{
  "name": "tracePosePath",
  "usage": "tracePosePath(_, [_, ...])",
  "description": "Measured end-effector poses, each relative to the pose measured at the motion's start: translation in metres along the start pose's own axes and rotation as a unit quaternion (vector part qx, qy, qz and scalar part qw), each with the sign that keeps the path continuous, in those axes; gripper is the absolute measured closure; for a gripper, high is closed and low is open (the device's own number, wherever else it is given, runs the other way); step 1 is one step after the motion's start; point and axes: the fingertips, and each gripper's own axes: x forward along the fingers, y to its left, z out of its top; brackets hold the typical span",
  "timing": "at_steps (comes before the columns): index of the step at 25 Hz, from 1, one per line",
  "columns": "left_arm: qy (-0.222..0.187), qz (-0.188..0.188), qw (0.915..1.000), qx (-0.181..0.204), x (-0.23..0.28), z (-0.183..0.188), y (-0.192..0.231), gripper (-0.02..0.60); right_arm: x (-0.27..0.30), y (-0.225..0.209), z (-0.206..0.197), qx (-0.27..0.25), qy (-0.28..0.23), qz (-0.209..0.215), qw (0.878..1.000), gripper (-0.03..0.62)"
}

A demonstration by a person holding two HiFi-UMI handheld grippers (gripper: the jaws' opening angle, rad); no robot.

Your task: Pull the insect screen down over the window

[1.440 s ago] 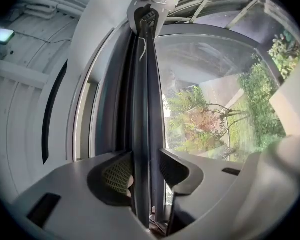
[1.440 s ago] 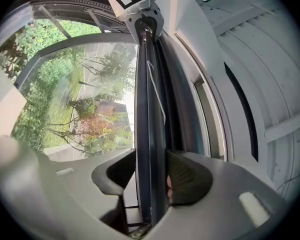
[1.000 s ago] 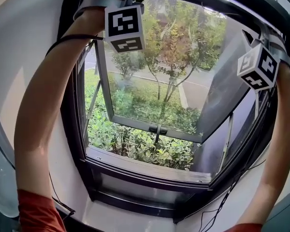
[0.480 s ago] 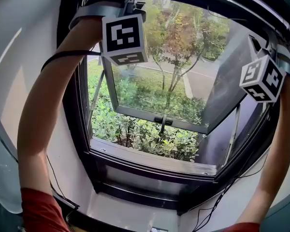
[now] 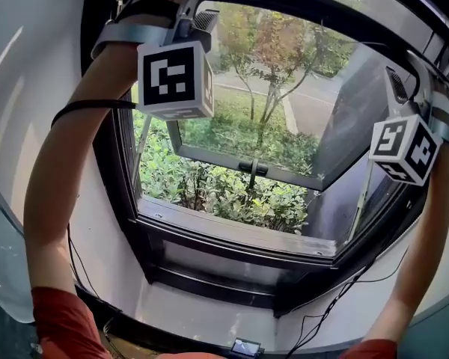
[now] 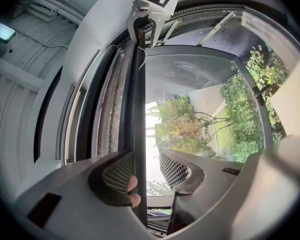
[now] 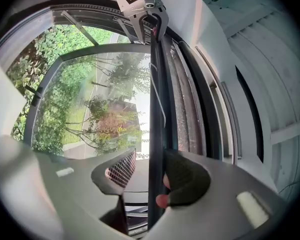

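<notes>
The insect screen's dark pull bar (image 6: 137, 109) runs lengthwise between the jaws of my left gripper (image 6: 146, 171). It rests against the left pad (image 6: 115, 174), and daylight shows between it and the right pad; the jaws stand open. The same bar (image 7: 156, 109) passes through my right gripper (image 7: 152, 174), lying against its right pad (image 7: 185, 176), and these jaws are open too. Grey mesh (image 6: 107, 109) shows beside the bar. In the head view both arms reach up. The left gripper's marker cube (image 5: 176, 81) is at the window's top left and the right gripper's cube (image 5: 404, 148) at its right.
The glass sash (image 5: 247, 137) is swung outward, its handle (image 5: 252, 167) at the lower edge, with shrubs and trees beyond. The dark sill (image 5: 232, 234) runs below. Cables (image 5: 337, 298) trail down the right wall, and a small device (image 5: 243, 348) lies at the bottom edge.
Both marker cubes have come lower against the window opening, the left one also shifting slightly left. The jaws stand as they did.
</notes>
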Motion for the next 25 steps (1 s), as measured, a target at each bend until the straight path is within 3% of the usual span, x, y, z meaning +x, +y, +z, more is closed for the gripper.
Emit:
tracePosePath(11, [-0.014, -0.025, 0.9996, -0.007, -0.030, 0.004, -0.044, 0.425, -0.031, 0.044, 0.004, 0.032, -0.019, 0.023, 0.999, 0.407])
tracePosePath(15, [-0.019, -0.051, 0.9985, -0.008, -0.046, 0.006, -0.065, 0.430, -0.049, 0.065, 0.007, 0.059, -0.023, 0.044, 0.997, 0.405])
tracePosePath(25, [-0.034, -0.079, 0.9959, -0.026, -0.080, 0.009, -0.109, 0.436, -0.085, 0.111, 0.012, 0.072, -0.047, 0.081, 0.993, 0.405])
